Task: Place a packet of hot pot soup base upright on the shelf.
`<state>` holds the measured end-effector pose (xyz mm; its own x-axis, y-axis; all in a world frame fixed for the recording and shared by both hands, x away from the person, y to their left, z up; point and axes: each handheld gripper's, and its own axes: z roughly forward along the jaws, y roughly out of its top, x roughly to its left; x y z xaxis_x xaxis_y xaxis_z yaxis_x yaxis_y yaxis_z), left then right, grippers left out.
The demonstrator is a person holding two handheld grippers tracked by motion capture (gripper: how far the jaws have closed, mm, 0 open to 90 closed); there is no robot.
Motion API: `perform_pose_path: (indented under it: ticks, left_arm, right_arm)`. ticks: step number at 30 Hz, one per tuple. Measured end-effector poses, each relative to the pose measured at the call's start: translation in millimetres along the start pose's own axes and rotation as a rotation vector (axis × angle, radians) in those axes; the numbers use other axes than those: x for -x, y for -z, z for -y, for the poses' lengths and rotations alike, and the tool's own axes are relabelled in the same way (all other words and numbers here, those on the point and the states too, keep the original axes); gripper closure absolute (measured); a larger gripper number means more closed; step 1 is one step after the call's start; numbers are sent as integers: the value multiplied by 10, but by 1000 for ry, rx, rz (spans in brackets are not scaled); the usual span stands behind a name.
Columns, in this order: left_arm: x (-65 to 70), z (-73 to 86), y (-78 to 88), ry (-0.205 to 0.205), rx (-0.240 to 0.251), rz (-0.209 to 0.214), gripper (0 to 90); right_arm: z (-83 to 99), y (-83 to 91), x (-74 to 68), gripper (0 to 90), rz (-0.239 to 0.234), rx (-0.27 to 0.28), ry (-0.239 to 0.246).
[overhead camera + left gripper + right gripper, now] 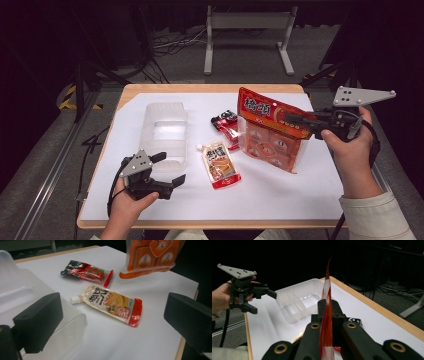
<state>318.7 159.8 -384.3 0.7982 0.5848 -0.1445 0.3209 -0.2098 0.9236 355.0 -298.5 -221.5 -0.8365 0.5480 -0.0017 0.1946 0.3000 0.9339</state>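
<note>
My right gripper (292, 119) is clamped on the top edge of the orange snack bag (267, 134), which hangs just above the table. My left gripper (167, 169) stands apart, empty, the spouted sauce pouch (110, 303) just ahead. That thin edge could slip free.

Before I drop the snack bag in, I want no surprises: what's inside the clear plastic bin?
Nothing shows inside the clear plastic bin, just a bare bottom with a divider. The near end is hidden behind the left tool.
</note>
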Motion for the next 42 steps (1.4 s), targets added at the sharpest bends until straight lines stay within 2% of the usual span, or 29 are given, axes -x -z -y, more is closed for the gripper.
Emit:
perform_pose_path:
  ticks: [3,9,15,22,23,24,30,32,37,41,42]
  left_arm:
    - [13,-57,-53,8,7,8,18]
    - [23,-130,-167,-15,29,86,11]
    - [21,-198,-272,-14,38,99,13]
    - [9,-256,-410,-29,93,113,43]
    - [-16,-285,-473,-66,103,123,50]
    - [-24,-298,-503,-69,107,132,48]
    - [-46,-358,-614,-55,128,172,42]
    - [-46,-374,-657,-65,136,184,45]
    - [-61,-402,-748,-65,196,219,38]
    - [-49,-421,-812,-53,194,222,31]
    - [-42,-425,-840,-57,172,217,31]
  right_arm:
    - [-52,-46,-39,900,-14,5,10]
    - [-138,-134,-100,900,-38,17,21]
    - [-203,-214,-164,900,-68,29,34]
    - [-276,-289,-244,900,-96,38,51]
    - [-282,-306,-251,900,-100,41,54]
    - [-284,-315,-254,900,-103,43,53]
    - [-288,-383,-279,900,-120,48,55]
    - [-284,-419,-289,900,-133,55,53]
    - [-274,-457,-306,900,-147,63,52]
    - [-268,-491,-333,900,-161,68,54]
    - [-267,-497,-339,900,-164,72,55]
